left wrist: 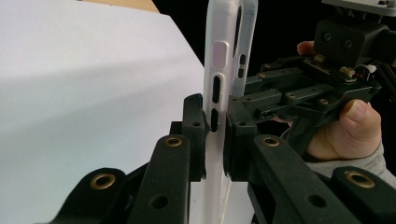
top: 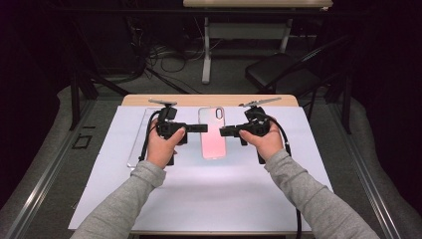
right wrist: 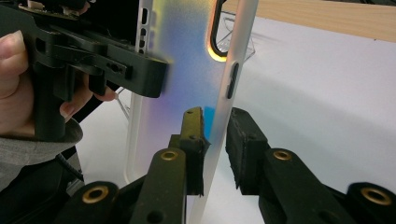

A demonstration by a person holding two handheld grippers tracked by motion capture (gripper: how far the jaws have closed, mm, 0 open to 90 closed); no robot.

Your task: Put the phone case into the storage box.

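White paper [top: 199, 189] covers the table. Both claws, left [top: 203, 128] and right [top: 224, 131], pinch the phone case [top: 212, 142] by its sides. Lifting seems next.

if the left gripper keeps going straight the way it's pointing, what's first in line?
The phone case: its side edge already sits between the left gripper jaws. Beyond it, probably the right gripper facing it, though depth is unclear.
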